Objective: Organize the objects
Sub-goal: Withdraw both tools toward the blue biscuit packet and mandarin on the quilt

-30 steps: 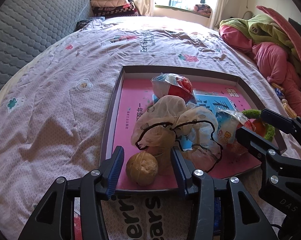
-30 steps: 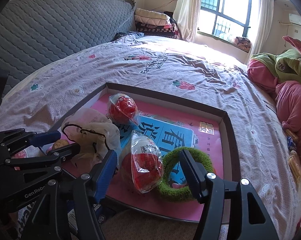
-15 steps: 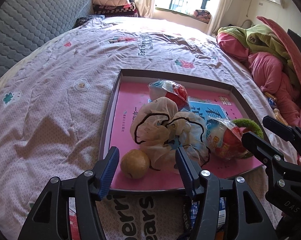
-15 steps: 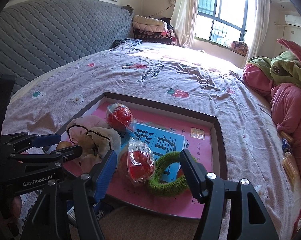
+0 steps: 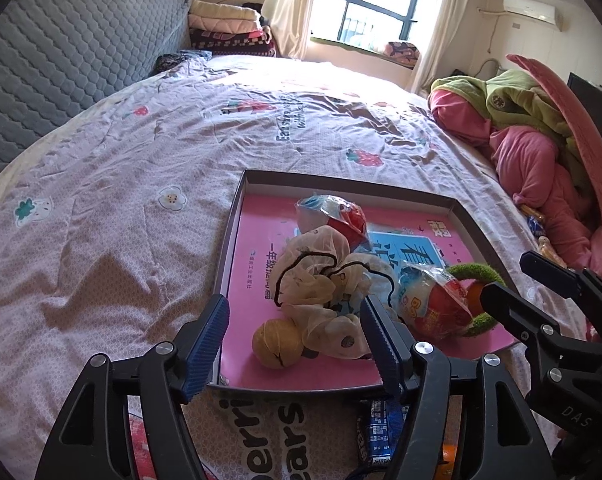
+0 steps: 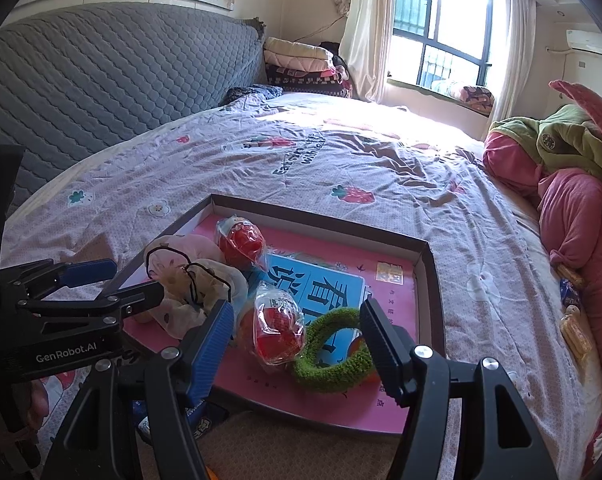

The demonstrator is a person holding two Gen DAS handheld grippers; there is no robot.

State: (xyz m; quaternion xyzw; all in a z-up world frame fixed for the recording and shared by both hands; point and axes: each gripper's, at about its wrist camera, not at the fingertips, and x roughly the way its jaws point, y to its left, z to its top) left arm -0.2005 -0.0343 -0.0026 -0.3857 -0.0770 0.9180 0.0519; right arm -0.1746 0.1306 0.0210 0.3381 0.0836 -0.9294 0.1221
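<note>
- Pink-lined tray (image 5: 237, 216) on the bed holds a yellow ball (image 5: 277, 343), crumpled mesh bag (image 5: 321, 292) (black-trimmed), and green ring (image 6: 333, 356).
- Left gripper (image 5: 295, 344) jaws opening, gripping nothing.
- Right gripper (image 6: 297, 340) spread, empty.

Shallow tray (image 6: 435, 280) on bed (image 6: 341, 168): two wrapped red balls (image 6: 241, 242), green ring (image 6: 331, 354), crumpled mesh bag (image 6: 193, 284), near tray's front edge.

The left hand-held gripper (image 5: 295, 336) tilts downward, its jaws opening with nothing pressed between the blue pads. The right hand-held gripper (image 6: 297, 334) tilts downward alongside it, jaws apart and gripping nothing.
</note>
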